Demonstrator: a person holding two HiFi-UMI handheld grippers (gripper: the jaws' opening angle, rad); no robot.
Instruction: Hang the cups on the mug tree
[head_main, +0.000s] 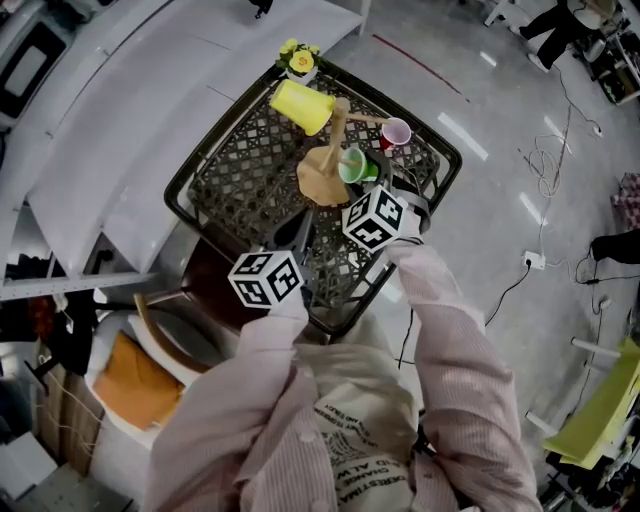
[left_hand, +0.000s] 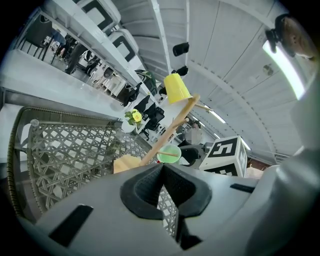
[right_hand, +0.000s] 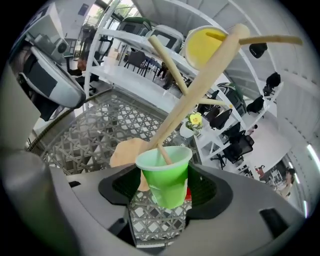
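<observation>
A wooden mug tree (head_main: 338, 125) stands on a black lattice table (head_main: 230, 190). A yellow cup (head_main: 302, 105) hangs on a high peg to its left, and a pink cup (head_main: 396, 132) sits at a right-hand peg. In the right gripper view, a green cup (right_hand: 167, 180) lies between the jaws of my right gripper (right_hand: 165, 189), which is shut on it. A low peg of the tree (right_hand: 200, 85) reaches into the cup's mouth. The yellow cup (right_hand: 202, 45) hangs above. My left gripper (left_hand: 164, 172) is shut on nothing and hovers nearer the table's front, facing the tree (left_hand: 170, 131).
A small pot of yellow flowers (head_main: 299, 62) stands at the table's far corner. A long white counter (head_main: 100, 150) runs along the left. A chair with an orange cushion (head_main: 135, 385) sits at the lower left. Cables trail over the floor at right (head_main: 545, 250).
</observation>
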